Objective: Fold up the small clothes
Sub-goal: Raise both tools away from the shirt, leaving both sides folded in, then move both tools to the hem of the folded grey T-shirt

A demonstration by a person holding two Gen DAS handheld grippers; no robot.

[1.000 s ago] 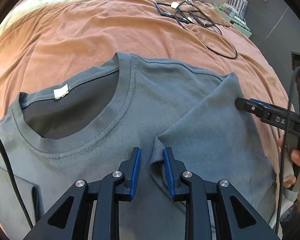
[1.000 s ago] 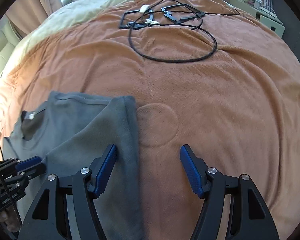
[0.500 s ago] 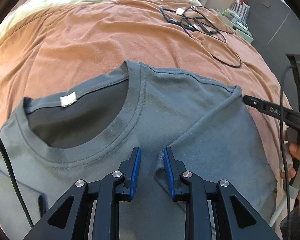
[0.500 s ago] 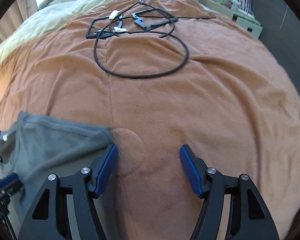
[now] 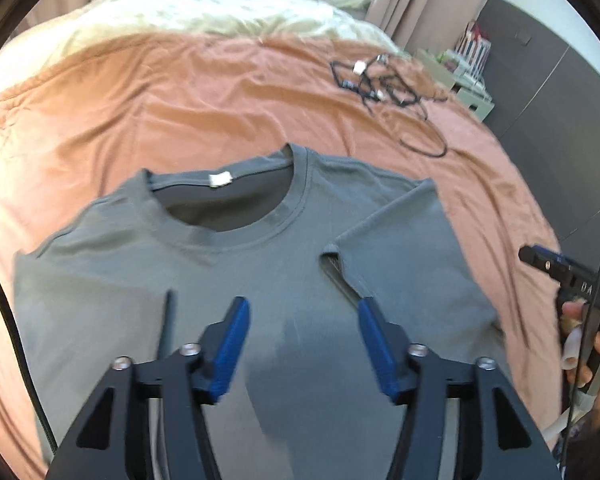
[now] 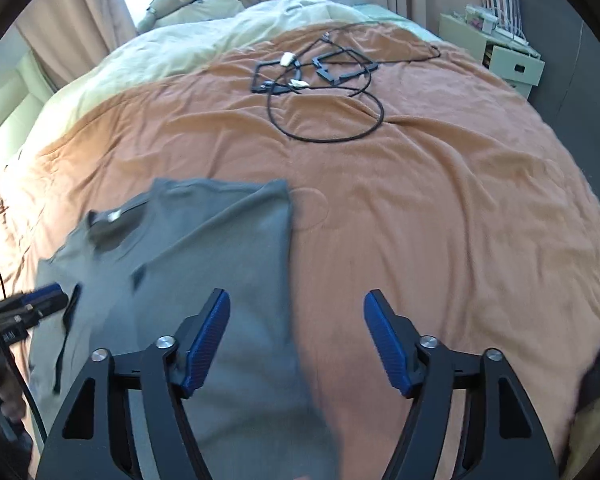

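Note:
A grey T-shirt [image 5: 240, 280] lies flat on the orange blanket [image 5: 180, 112], collar away from me, a white label inside the neck. Its right sleeve [image 5: 404, 256] is folded inward over the body. My left gripper [image 5: 300, 328] is open and empty, raised above the shirt's chest. My right gripper [image 6: 296, 332] is open and empty, above the shirt's right folded edge [image 6: 288, 264], one finger over cloth, one over blanket. The shirt also shows in the right wrist view [image 6: 204, 264]. The right gripper shows at the right edge of the left wrist view [image 5: 572, 284].
A tangle of black cables [image 6: 320, 80] lies on the blanket beyond the shirt; it also shows in the left wrist view [image 5: 388, 92]. A cream duvet [image 6: 180, 48] and pillows lie at the head. A pale drawer unit [image 6: 508, 56] stands beside the bed at right.
My left gripper has let go of the sleeve hem, opened wide and pulled back and up. The sleeve now lies folded on the shirt. My right gripper has drawn back, still open.

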